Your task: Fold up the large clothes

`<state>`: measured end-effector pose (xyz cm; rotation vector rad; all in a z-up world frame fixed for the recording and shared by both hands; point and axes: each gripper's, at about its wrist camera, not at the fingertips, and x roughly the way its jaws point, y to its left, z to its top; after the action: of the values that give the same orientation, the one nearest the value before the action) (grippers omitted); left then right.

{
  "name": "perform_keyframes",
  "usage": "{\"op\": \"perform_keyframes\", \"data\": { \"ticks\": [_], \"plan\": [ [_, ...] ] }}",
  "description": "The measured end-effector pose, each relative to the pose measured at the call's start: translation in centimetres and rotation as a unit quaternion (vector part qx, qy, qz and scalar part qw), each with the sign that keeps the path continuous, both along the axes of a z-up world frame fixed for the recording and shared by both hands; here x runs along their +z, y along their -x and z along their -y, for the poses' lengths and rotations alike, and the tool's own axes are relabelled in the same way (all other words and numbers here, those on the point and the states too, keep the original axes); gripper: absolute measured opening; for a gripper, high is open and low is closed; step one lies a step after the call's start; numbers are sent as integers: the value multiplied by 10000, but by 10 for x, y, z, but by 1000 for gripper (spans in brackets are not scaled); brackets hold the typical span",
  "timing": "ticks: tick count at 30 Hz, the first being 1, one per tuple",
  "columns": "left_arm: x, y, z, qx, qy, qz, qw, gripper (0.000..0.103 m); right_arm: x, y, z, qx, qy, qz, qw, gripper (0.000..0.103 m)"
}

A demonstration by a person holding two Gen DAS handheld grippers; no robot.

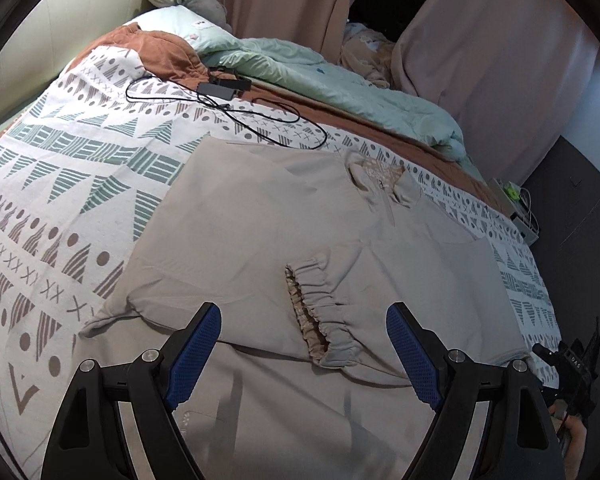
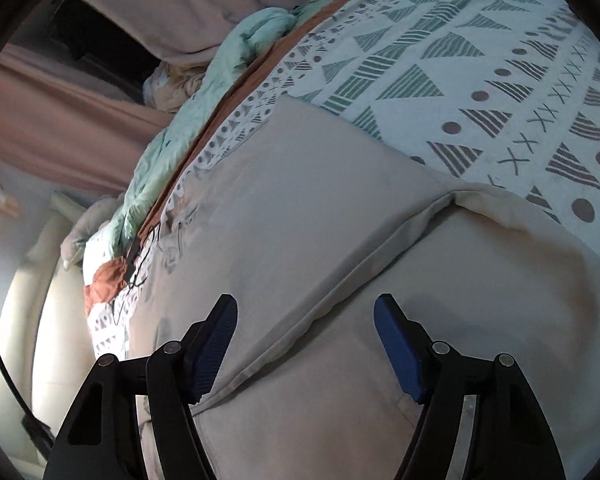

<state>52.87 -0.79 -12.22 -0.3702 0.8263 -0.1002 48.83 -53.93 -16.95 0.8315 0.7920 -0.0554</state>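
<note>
A large beige pullover (image 1: pixel 260 216) lies spread on the patterned bedspread (image 1: pixel 60 152). Its collar (image 1: pixel 384 180) points toward the far side, and one sleeve is folded across the chest, ending in a gathered cuff (image 1: pixel 320 312). My left gripper (image 1: pixel 304 320) hovers open above the lower part of the garment, the cuff between and just beyond its blue pads (image 1: pixel 196 356), untouched. In the right wrist view the same pullover (image 2: pixel 300 208) fills the middle, a folded sleeve edge (image 2: pixel 340 280) running diagonally. My right gripper (image 2: pixel 306 312) stands open over that fold, holding nothing.
A black cable with a power brick (image 1: pixel 224 88) lies on the bedspread beyond the pullover. A mint quilt (image 1: pixel 340 84), a rust blanket (image 1: pixel 160 52) and a pillow (image 1: pixel 172 20) crowd the far side. Pink curtains (image 1: pixel 500 60) hang behind. The bed's right edge drops to a dark floor (image 1: pixel 572 200).
</note>
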Motion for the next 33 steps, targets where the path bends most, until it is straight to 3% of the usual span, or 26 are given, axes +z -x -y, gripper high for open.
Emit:
{"op": "perform_keyframes", "data": {
  "ticks": [10,12,19,23,26,27,30,33],
  "plan": [
    [-47,-58,24,-172,-319,-1004,9943,75,-18,-6,49,-417,-809,93,9958,72],
    [-60,-70,25,-152,-292,-1284,9912,68,-22,-11,56,-484,-905,76,9947,72],
    [-85,-97,27,6,-56,-1801,9836,65,-38,-23,75,-596,-1114,29,9920,41],
    [-85,-106,39,-45,-70,-1957,9806,41,-45,-23,80,-697,-1111,-36,9914,20],
    [-83,-110,47,-97,-211,-1993,9797,30,-49,-20,83,-755,-1176,1,9902,16],
    [-80,-111,48,-115,-258,-1963,9801,19,-49,-19,83,-781,-1174,17,9900,15],
    [-68,-115,51,-159,-376,-1758,9836,11,-47,-15,84,-844,-1175,55,9895,14],
    [-58,-123,57,-279,-615,-1607,9847,8,-46,-14,85,-851,-1201,75,9891,14]
  ]
}}
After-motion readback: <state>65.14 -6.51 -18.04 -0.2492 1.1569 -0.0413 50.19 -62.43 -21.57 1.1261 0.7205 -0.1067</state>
